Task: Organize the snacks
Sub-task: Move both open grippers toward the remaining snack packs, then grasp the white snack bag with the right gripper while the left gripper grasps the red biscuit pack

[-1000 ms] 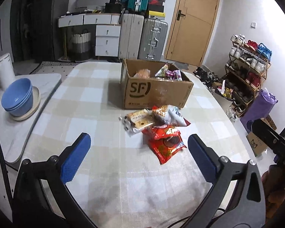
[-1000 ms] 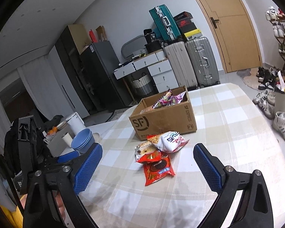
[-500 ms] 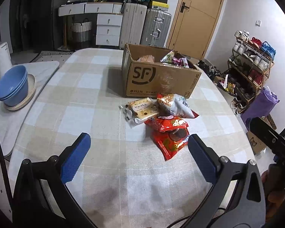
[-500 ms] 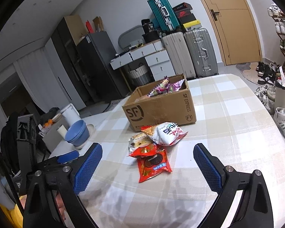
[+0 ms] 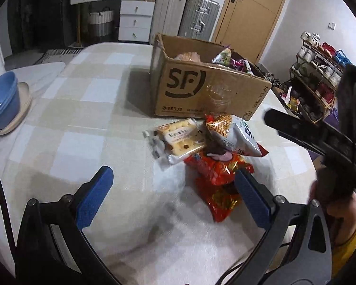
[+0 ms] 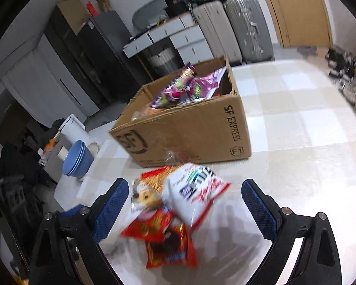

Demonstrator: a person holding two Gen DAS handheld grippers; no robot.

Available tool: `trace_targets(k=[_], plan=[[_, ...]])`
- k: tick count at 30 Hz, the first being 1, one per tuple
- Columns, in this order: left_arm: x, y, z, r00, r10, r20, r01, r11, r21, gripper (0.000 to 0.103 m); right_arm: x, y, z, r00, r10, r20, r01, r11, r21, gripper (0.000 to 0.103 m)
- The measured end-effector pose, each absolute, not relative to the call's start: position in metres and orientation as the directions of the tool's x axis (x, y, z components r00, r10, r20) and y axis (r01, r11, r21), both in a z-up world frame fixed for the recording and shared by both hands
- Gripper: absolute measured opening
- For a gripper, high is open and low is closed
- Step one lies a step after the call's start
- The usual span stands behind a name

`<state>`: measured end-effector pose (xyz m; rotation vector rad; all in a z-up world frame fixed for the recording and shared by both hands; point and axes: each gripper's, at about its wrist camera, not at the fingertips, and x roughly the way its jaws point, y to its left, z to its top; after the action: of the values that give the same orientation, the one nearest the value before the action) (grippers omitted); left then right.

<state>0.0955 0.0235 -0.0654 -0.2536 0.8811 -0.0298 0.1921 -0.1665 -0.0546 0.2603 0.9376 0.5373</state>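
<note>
Hovering over the checked table (image 5: 87,109), both the left gripper (image 5: 170,197) and right gripper (image 6: 185,204) have their blue pads spread wide, holding nothing. Snack pile sits right in front of the SF cardboard box (image 5: 201,92): a cracker pack (image 5: 178,140), a white chip bag (image 6: 197,190) on top, and red packets (image 6: 168,244) nearest the grippers. More snacks are already in the box.

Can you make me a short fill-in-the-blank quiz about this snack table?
1. The cardboard box bears the large letters ____.
2. The stacked bowls are ____ in colour.
3. Both the left gripper and the right gripper are ____.
4. The loose snack packets lie on the ____.

Missing words: SF; blue; open; table
</note>
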Motion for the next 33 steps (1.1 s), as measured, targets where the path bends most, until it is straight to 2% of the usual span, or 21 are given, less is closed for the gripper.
trace_targets(k=[3, 5, 7, 12, 20, 24, 30, 33], plan=[[0.112, 0.016, -0.072, 0.616, -0.176, -0.768, -0.051, 0.964, -0.263, 0.102, 0.217, -0.158, -0.071, 0.421, 0.533, -0.734, -0.316, 0.844, 0.433, 0.095], [0.121, 0.01, -0.077, 0.604, -0.208, -0.77, -0.031, 0.959, -0.283, 0.102, 0.229, -0.151, -0.083, 0.38, 0.533, -0.756, -0.32, 0.843, 0.433, 0.087], [0.129, 0.004, -0.08, 0.592, -0.226, -0.773, -0.011, 0.958, -0.288, 0.102, 0.236, -0.145, -0.092, 0.345, 0.535, -0.771, -0.323, 0.839, 0.438, 0.084], [0.146, -0.006, -0.089, 0.576, -0.265, -0.773, 0.013, 0.949, -0.316, 0.102, 0.24, -0.138, -0.104, 0.34, 0.551, -0.762, -0.368, 0.824, 0.432, 0.084], [0.175, -0.016, -0.113, 0.524, -0.283, -0.804, -0.003, 0.943, -0.334, 0.102, 0.22, -0.14, -0.111, 0.375, 0.563, -0.737, -0.428, 0.81, 0.401, 0.074], [0.182, -0.02, -0.114, 0.523, -0.277, -0.806, -0.004, 0.945, -0.327, 0.102, 0.218, -0.141, -0.108, 0.37, 0.571, -0.732, -0.463, 0.797, 0.388, 0.073], [0.172, -0.015, -0.115, 0.527, -0.272, -0.805, -0.025, 0.942, -0.335, 0.102, 0.226, -0.117, -0.099, 0.317, 0.523, -0.791, -0.635, 0.737, 0.233, 0.081], [0.172, -0.018, -0.117, 0.519, -0.269, -0.811, -0.028, 0.943, -0.331, 0.102, 0.239, -0.107, -0.104, 0.272, 0.527, -0.805, -0.658, 0.712, 0.244, 0.081]])
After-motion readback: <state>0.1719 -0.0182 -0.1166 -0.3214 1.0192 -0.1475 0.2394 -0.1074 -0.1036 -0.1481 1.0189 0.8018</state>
